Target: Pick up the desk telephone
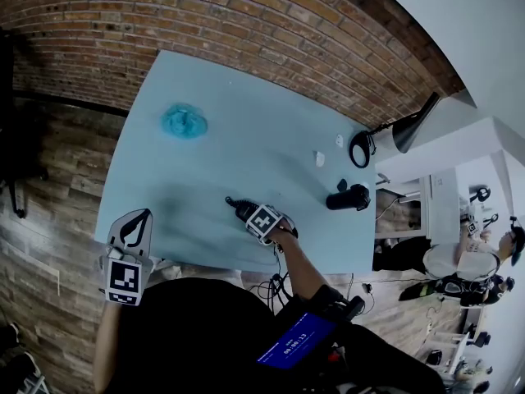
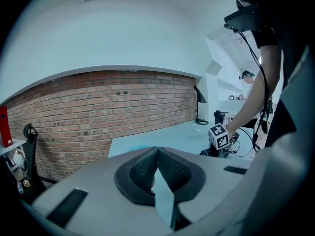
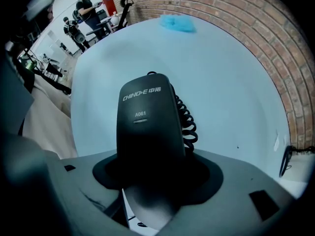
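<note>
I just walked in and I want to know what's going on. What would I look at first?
First you'd spot the black telephone with its curly cord, near the front edge of the light-blue table. The right hand-held gripper is clamped on it. Next comes the bright blue crumpled thing on the table's far left part, and the brick wall behind the table.

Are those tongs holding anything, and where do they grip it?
The right tongs clamp the telephone handset at its near end; the left tongs hold nothing.
</note>
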